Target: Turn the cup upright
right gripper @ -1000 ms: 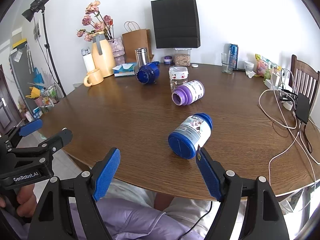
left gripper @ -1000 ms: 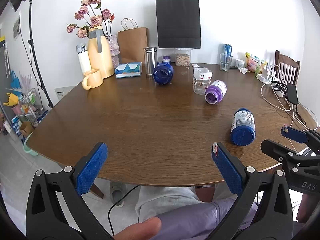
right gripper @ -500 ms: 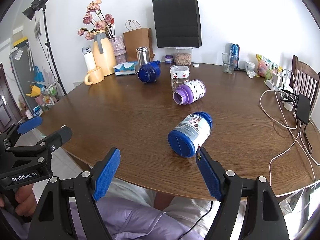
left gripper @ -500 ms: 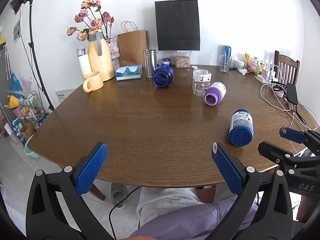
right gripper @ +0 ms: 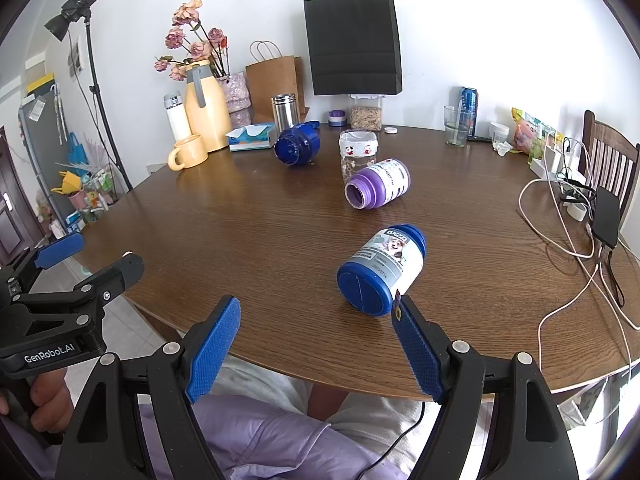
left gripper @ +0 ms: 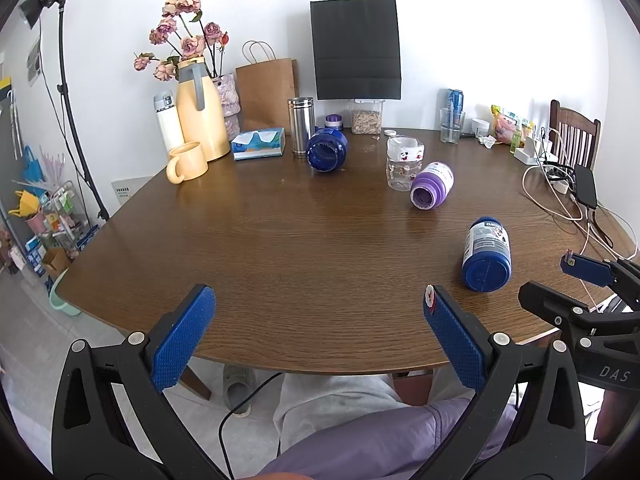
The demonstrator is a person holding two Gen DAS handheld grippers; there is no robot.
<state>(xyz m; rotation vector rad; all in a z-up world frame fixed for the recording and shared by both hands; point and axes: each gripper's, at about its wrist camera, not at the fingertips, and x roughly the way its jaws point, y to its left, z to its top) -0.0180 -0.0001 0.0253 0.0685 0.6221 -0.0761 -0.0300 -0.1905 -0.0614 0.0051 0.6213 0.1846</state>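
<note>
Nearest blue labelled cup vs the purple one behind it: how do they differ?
Colour: the blue cup with the white dog label has a blue body; the purple cup with the white label is purple.
End facing the cameras: the blue cup shows a closed flat end, the purple cup an open mouth.
Position: the blue cup lies close to the open right gripper; the purple cup lies farther back, beside the clear printed glass.
Shared: both lie on their sides on the wooden table.

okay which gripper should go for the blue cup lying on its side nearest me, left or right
Right, probably. The right gripper is open with the blue cup lying just beyond its fingertips. The left gripper, also open, has it well off to the side.
</note>
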